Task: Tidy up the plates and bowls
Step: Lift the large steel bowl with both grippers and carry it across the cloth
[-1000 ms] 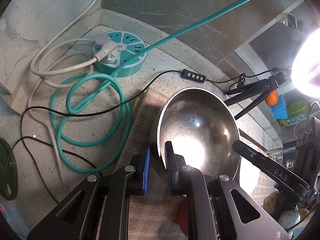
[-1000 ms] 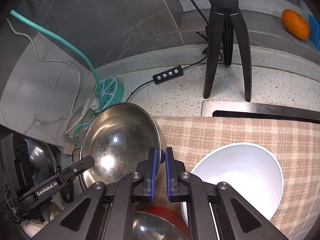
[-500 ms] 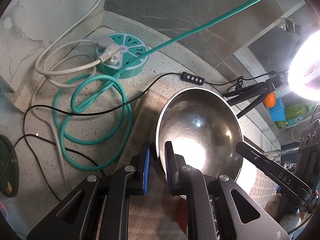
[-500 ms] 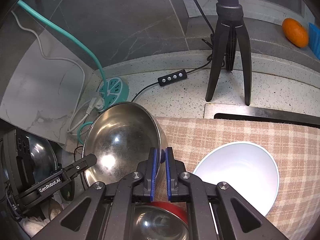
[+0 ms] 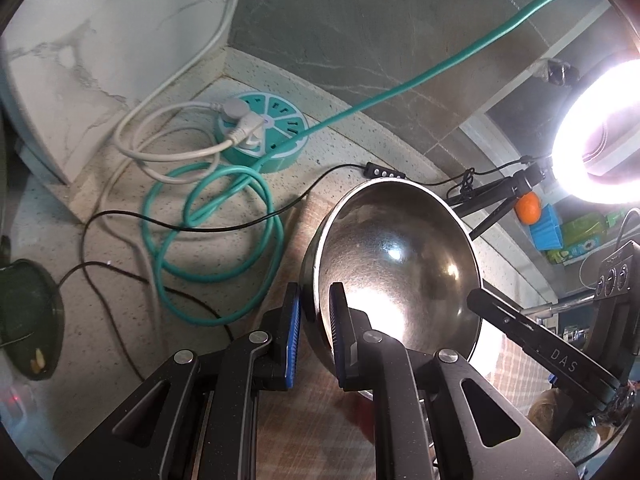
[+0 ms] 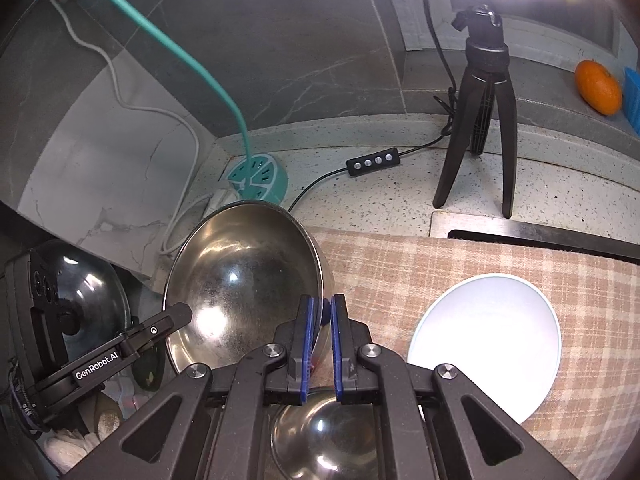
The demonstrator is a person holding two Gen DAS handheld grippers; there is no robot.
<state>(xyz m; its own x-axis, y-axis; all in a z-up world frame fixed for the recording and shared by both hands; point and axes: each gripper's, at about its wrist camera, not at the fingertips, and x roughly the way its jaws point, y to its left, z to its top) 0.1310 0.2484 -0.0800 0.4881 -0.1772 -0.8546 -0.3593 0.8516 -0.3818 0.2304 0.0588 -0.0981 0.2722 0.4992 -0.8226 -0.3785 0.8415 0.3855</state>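
Note:
A large steel bowl (image 5: 400,264) (image 6: 240,280) hangs tilted above the checked cloth (image 6: 440,264), held from both sides. My left gripper (image 5: 316,304) is shut on its near left rim, one blue pad inside and one outside. My right gripper (image 6: 323,308) is shut on the opposite rim. Each gripper shows in the other's view: the right finger (image 5: 520,332) and the left finger (image 6: 120,352). A white bowl (image 6: 484,344) rests on the cloth to the right. Under my right gripper lies a smaller steel bowl (image 6: 328,432).
A teal round power hub (image 5: 268,136) with coiled teal and white cables (image 5: 216,220) sits in the counter's corner. A black tripod (image 6: 480,120) with its lit ring light (image 5: 600,132) stands behind the cloth, an orange (image 6: 598,86) beyond. A dark green dish (image 5: 28,312) is far left.
Both grippers have risen with the large steel bowl between them. More of the smaller steel bowl beneath shows now, and the counter and white bowl look further off.

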